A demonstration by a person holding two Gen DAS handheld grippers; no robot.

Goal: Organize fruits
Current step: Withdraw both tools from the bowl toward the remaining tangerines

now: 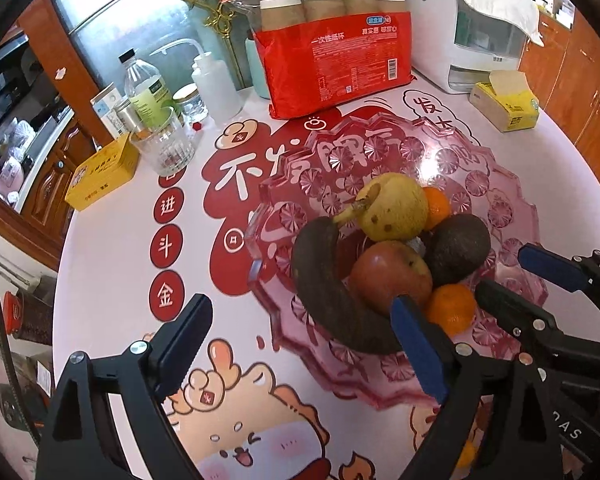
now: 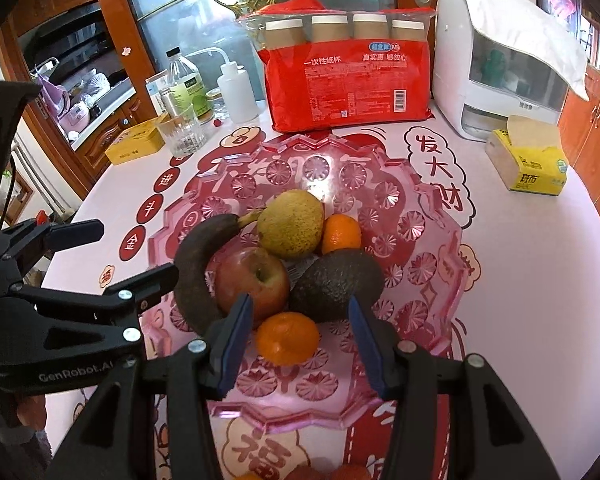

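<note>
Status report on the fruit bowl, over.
Left hand-held gripper open, empty. Right hand-held gripper open, nothing gripped, near orange beyond its tips. Fruit all in pink bowl. Nothing in the way.

The left gripper (image 1: 300, 344) and right gripper (image 2: 296, 344) are built of black angular links; silver screws are set at the joints; blue pads are fitted inside the fingers (image 2: 236, 344); white "GenRobot.AI" lettering is printed.
</note>
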